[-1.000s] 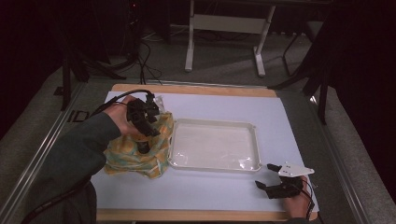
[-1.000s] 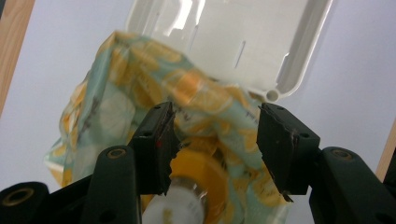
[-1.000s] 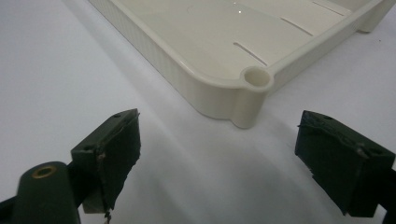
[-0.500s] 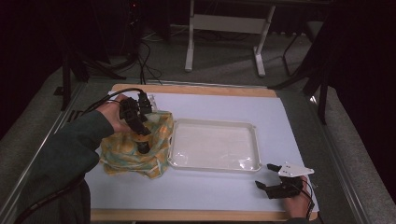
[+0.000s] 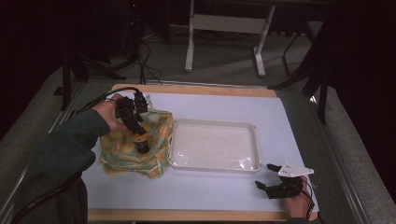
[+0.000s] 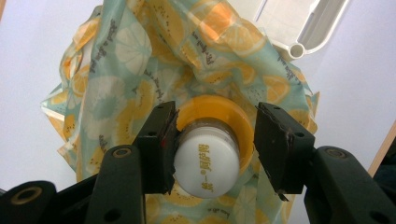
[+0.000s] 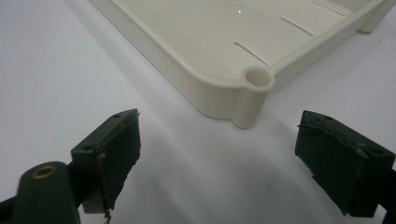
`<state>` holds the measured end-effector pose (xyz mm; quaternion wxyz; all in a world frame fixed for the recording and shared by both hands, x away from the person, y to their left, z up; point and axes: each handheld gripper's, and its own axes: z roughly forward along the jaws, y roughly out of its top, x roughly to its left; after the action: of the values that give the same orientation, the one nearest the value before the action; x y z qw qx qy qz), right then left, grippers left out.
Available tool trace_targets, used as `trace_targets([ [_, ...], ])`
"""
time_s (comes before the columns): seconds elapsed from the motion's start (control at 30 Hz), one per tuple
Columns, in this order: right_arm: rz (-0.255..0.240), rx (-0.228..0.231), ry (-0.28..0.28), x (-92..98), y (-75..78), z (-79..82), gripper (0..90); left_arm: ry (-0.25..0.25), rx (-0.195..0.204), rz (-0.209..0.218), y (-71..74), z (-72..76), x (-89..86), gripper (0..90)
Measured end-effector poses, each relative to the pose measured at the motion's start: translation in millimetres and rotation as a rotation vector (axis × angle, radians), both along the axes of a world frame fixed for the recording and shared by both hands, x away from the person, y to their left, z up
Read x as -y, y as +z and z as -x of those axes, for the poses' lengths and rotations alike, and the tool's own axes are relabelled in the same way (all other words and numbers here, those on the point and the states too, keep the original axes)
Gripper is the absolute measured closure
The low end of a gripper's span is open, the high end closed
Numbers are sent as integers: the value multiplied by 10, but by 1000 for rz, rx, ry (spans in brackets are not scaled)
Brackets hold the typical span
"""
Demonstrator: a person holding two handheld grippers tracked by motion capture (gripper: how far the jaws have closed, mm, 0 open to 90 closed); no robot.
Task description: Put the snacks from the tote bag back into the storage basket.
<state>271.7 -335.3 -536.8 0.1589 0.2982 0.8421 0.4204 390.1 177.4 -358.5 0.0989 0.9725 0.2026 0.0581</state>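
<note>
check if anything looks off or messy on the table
The lemon-print cloth lies crumpled, one edge draped over the tray rim. A white-capped bottle sits between the left gripper jaws, touching only one. The black jaw pads look frayed.

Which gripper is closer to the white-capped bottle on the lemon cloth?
Left. The left gripper has its fingers either side of the bottle; the right gripper sits beyond the tray.

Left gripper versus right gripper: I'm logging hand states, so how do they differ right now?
The left gripper has a white-capped bottle between its jaws over the lemon-print cloth; the right gripper is open, with nothing between its jaws. The left is beside the tray, the right near its front corner. Both have black jaws.
</note>
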Motion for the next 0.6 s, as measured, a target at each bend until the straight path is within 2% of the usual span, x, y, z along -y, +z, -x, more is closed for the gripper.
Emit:
trace_targets([
  [0.27, 2, 1, 1, -2, -1, 0, 139, 20, -9, -25, -23, -3, -71, 484],
  [0.6, 5, 1, 2, -4, -1, 1, 139, 62, -33, -15, -26, -3, -164, 539],
])
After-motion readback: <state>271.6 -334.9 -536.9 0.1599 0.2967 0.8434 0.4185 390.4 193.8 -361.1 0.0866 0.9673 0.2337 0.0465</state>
